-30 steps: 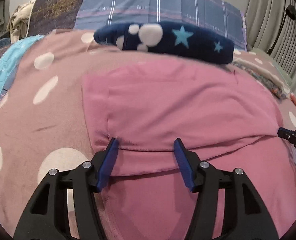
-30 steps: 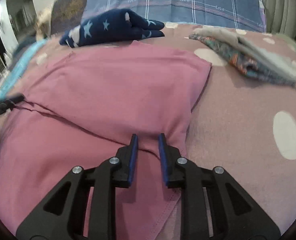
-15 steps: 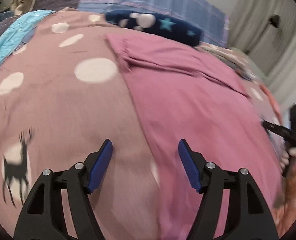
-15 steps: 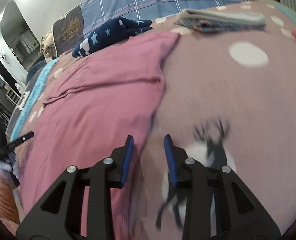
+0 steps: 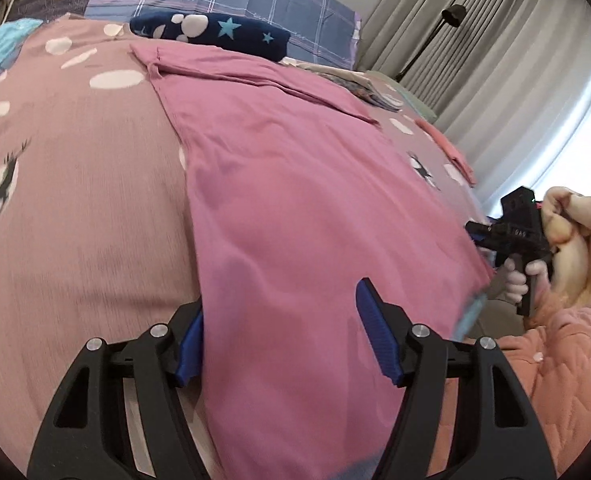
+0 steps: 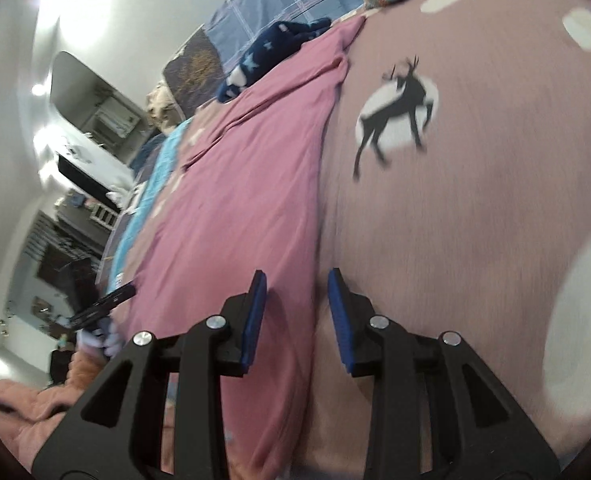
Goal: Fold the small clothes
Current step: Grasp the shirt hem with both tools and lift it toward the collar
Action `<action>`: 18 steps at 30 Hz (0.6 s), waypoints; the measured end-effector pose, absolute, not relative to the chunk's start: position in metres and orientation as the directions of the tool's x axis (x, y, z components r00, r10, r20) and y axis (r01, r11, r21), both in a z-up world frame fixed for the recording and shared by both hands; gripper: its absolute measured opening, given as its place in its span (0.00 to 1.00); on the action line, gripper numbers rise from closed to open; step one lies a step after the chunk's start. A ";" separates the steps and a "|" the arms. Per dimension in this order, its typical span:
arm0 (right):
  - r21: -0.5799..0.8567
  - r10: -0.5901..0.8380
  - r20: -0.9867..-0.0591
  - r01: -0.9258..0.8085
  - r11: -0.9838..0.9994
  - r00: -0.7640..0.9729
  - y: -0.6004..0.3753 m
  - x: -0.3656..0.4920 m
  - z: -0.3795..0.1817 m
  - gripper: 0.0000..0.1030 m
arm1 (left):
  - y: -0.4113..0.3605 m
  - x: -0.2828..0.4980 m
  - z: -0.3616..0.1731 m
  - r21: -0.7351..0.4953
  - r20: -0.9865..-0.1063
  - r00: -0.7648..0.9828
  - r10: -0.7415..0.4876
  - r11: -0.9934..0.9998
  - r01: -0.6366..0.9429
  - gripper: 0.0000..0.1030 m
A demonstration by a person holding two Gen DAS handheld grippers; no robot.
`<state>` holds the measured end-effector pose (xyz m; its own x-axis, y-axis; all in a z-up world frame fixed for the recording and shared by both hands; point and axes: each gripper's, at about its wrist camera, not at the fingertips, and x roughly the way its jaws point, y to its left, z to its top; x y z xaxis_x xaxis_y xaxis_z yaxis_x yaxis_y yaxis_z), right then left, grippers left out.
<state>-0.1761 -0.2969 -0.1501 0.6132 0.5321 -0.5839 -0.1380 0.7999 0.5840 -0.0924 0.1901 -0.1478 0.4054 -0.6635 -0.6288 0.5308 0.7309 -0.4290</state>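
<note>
Your left tongs (image 5: 281, 330), wide, have pulled back to the pink garment's (image 5: 295, 200) lower-frame hem; your right tongs (image 6: 297, 316), now wider, straddle its other edge.

Both grippers low, jaws apart
Left gripper (image 5: 279, 328) is spread wide, fingers level; right gripper (image 6: 295, 316) shows a narrower gap, gripped by a hand (image 5: 523, 280) at its handle
</note>
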 end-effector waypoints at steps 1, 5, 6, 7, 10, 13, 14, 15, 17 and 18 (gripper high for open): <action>0.595 0.551 -0.581 -0.149 0.790 0.600 -0.295 -0.185 -0.152 0.31 | 0.190 -0.097 -0.148 -0.430 -0.628 0.401 -0.667 0.727 0.535 0.66; 0.609 0.571 -0.580 -0.157 0.778 0.581 -0.290 -0.207 -0.156 0.31 | 0.194 -0.116 -0.149 -0.440 -0.626 0.377 -0.683 0.708 0.552 0.66; 0.615 0.577 -0.580 -0.156 0.773 0.575 -0.289 -0.212 -0.156 0.31 | 0.196 -0.120 -0.150 -0.447 -0.621 0.372 -0.690 0.701 0.555 0.66; 0.619 0.583 -0.581 -0.157 0.769 0.568 -0.287 -0.215 -0.157 0.32 | 0.197 -0.121 -0.151 -0.457 -0.615 0.368 -0.698 0.695 0.555 0.66; 0.615 0.591 -0.587 -0.170 0.770 0.553 -0.282 -0.220 -0.158 0.36 | 0.200 -0.119 -0.154 -0.488 -0.593 0.366 -0.717 0.682 0.545 0.66; 0.620 0.602 -0.582 -0.182 0.763 0.546 -0.275 -0.216 -0.158 0.40 | 0.200 -0.114 -0.155 -0.496 -0.596 0.386 -0.704 0.701 0.512 0.50; 0.621 0.605 -0.583 -0.182 0.763 0.542 -0.274 -0.214 -0.157 0.40 | 0.202 -0.114 -0.155 -0.496 -0.602 0.397 -0.693 0.714 0.494 0.35; 0.616 0.601 -0.588 -0.183 0.766 0.541 -0.272 -0.214 -0.156 0.38 | 0.204 -0.111 -0.156 -0.504 -0.611 0.409 -0.678 0.732 0.459 0.14; 0.601 0.587 -0.603 -0.175 0.779 0.541 -0.270 -0.214 -0.155 0.06 | 0.209 -0.105 -0.158 -0.557 -0.609 0.416 -0.675 0.738 0.382 0.03; 0.621 0.598 -0.591 -0.167 0.765 0.542 -0.271 -0.213 -0.155 0.06 | 0.210 -0.105 -0.153 -0.582 -0.586 0.434 -0.685 0.728 0.362 0.02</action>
<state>-0.2135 -0.2707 -0.1554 0.5418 0.5980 -0.5905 -0.1674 0.7654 0.6214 -0.1053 0.2102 -0.1529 0.4337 -0.6845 -0.5859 0.3623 0.7279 -0.5822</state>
